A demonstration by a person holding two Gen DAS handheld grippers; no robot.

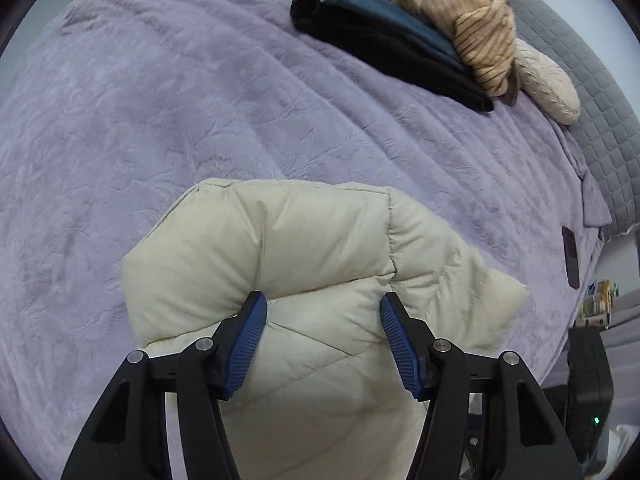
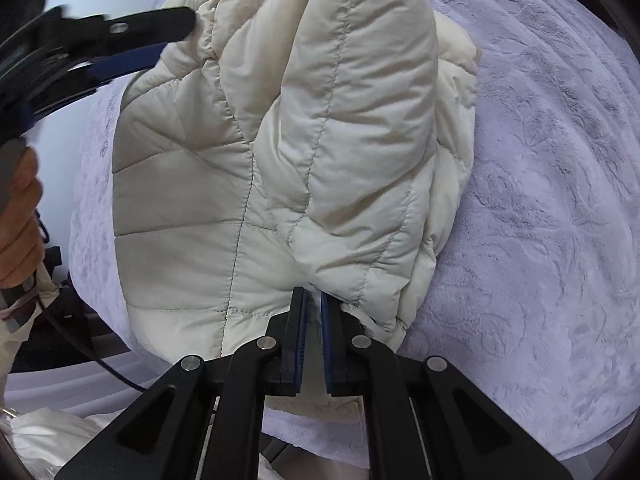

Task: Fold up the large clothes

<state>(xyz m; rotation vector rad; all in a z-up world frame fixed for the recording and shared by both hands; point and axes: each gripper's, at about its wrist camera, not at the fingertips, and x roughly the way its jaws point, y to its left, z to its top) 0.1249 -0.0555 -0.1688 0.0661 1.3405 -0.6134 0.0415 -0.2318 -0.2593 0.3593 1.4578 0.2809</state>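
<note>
A cream quilted puffer jacket (image 1: 304,248) lies folded into a thick bundle on the lilac bedspread (image 1: 160,120). My left gripper (image 1: 323,308) is open, its blue pads on either side of the jacket's near edge. In the right wrist view the jacket (image 2: 304,140) fills the middle. My right gripper (image 2: 314,300) is shut on a fold at the jacket's near edge. The left gripper (image 2: 160,40) shows at the jacket's far left corner, its fingers apart.
A folded stack of dark clothes (image 1: 384,40) lies at the far side of the bed with a tan ribbed garment (image 1: 472,28) and a cream fleece piece (image 1: 548,84) on it. A dark phone (image 1: 570,256) lies near the bed's right edge. Grey quilted headboard (image 1: 592,92) behind.
</note>
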